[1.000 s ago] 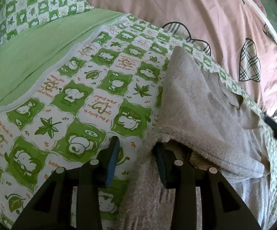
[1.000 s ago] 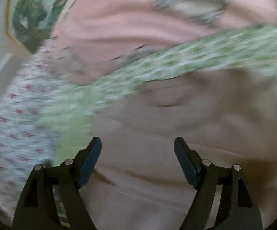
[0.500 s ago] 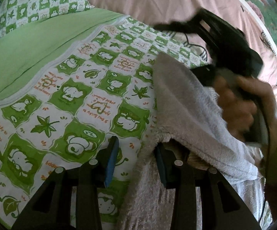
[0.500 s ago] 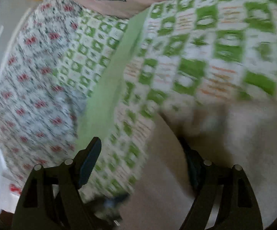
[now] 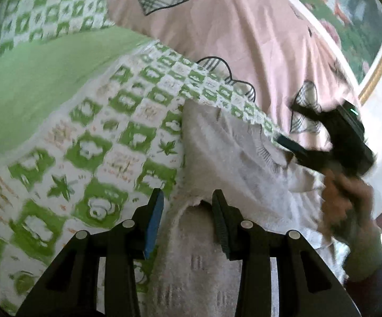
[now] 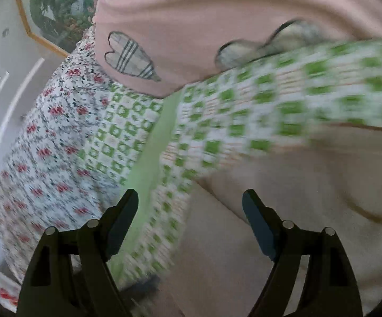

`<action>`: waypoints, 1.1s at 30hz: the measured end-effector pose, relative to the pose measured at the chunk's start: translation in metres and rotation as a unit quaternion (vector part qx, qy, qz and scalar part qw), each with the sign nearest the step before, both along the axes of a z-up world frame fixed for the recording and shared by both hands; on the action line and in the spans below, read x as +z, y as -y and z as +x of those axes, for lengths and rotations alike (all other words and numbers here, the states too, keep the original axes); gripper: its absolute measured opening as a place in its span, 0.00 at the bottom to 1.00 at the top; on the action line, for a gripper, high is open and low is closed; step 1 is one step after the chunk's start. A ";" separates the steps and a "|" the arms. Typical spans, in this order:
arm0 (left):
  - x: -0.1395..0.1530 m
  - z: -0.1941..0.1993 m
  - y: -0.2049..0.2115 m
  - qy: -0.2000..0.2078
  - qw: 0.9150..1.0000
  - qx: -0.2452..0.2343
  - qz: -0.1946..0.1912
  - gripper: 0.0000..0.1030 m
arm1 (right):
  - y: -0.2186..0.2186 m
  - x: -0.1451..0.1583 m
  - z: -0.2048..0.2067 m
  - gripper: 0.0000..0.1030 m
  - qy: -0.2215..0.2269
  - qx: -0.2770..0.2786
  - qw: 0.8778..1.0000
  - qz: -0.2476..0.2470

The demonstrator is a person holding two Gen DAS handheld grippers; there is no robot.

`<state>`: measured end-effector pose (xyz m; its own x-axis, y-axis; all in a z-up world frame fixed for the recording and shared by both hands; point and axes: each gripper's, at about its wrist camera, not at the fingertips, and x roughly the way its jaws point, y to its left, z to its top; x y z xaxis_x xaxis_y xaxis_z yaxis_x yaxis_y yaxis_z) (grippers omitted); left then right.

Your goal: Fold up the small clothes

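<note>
looking near to far, the fuzzy grey garment [image 5: 233, 155] is being found right under the left gripper [image 5: 188, 206], its folded edge sitting between fingers that are being held fairly narrow; whether the pads are actually pinching the fabric can't be told. the long axis of the fold is running away from that gripper, up and slightly right across the green checked bedsheet [image 5: 98, 145]. the right gripper [image 6: 191, 227] is being held wide with nothing in it, hovering over the garment's far-side edge [image 6: 283, 211]. in the left view it's being blurred near the collar end [image 5: 336, 142], so the left gripper is probably nearer the hem.
</note>
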<state>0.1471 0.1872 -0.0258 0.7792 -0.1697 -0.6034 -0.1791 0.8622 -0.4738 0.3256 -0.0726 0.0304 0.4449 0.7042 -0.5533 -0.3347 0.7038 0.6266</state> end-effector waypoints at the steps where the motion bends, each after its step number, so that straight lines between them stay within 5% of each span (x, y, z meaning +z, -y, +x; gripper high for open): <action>1: 0.005 0.005 0.003 -0.006 1.000 -0.005 0.013 0.38 | 0.020 0.001 -0.017 0.80 0.004 -0.019 1.000 -0.017; 4: 0.010 0.026 0.014 -0.041 0.996 -0.002 0.075 0.37 | 0.062 -0.006 -0.053 0.78 0.001 -0.057 0.997 -0.042; 10: -0.012 0.061 0.021 -0.114 0.984 -0.010 0.135 0.39 | 0.130 -0.034 -0.118 0.70 -0.032 -0.114 0.985 -0.122; 12: -0.019 0.061 0.021 -0.129 0.980 -0.013 0.153 0.41 | 0.150 -0.045 -0.129 0.64 -0.049 -0.148 0.970 -0.185; 14: -0.017 0.055 0.020 -0.132 0.979 -0.019 0.153 0.41 | 0.166 -0.046 -0.135 0.50 -0.047 -0.164 0.968 -0.183; 18: -0.003 0.027 0.022 -0.136 0.975 -0.024 0.176 0.39 | 0.186 -0.025 -0.154 0.51 -0.025 -0.209 0.963 -0.166; 29: 0.008 -0.106 0.019 -0.168 0.979 -0.019 0.115 0.51 | 0.181 -0.010 -0.250 0.56 -0.005 -0.209 0.970 -0.126; 33: 0.003 -0.145 0.039 -0.189 0.979 -0.044 0.056 0.58 | 0.175 -0.010 -0.287 0.56 0.004 -0.209 0.970 -0.124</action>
<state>0.0025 0.1481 -0.0230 0.4809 -0.1435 -0.8649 -0.2458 0.9249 -0.2902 0.0385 -0.2477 0.0200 0.6675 0.3070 -0.6784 0.0084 0.9079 0.4191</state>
